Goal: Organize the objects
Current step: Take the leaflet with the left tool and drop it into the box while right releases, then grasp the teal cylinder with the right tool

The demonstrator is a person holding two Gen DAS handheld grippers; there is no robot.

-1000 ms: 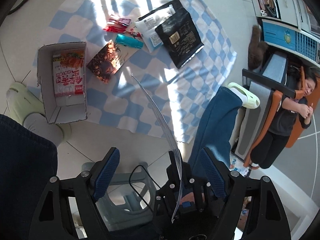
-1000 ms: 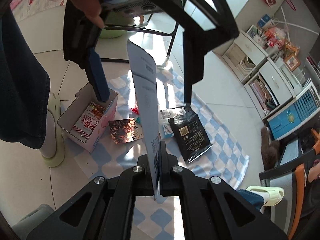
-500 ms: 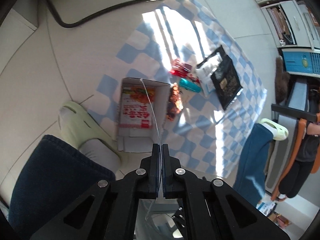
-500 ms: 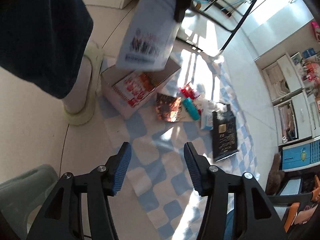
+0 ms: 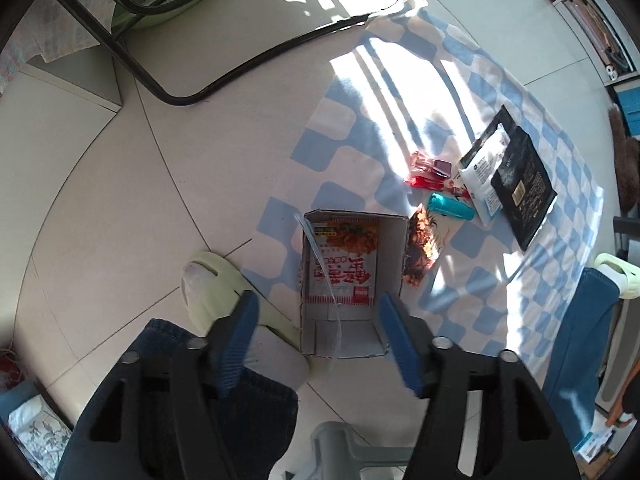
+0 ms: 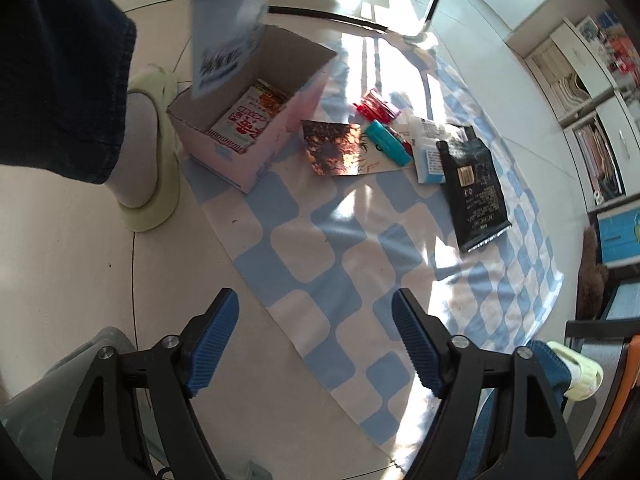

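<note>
Left gripper spread wide, nothing between its blue pads, poised directly above the open cardboard box. Thin white card edge-on over the box, leaning along its left wall, lower end down among the flaps; seen blurred from the right wrist above the box's far corner, contact with the box not clear. Red-and-white noodle packet flat on the box floor. Right gripper also spread and empty, well clear of the box, over the blue-and-white checked mat. Just right of the box, a dark illustrated card; beyond it a teal tube, red items, a white pouch and a black pouch. Pale green slipper left of the box, on the tiled floor.
</note>
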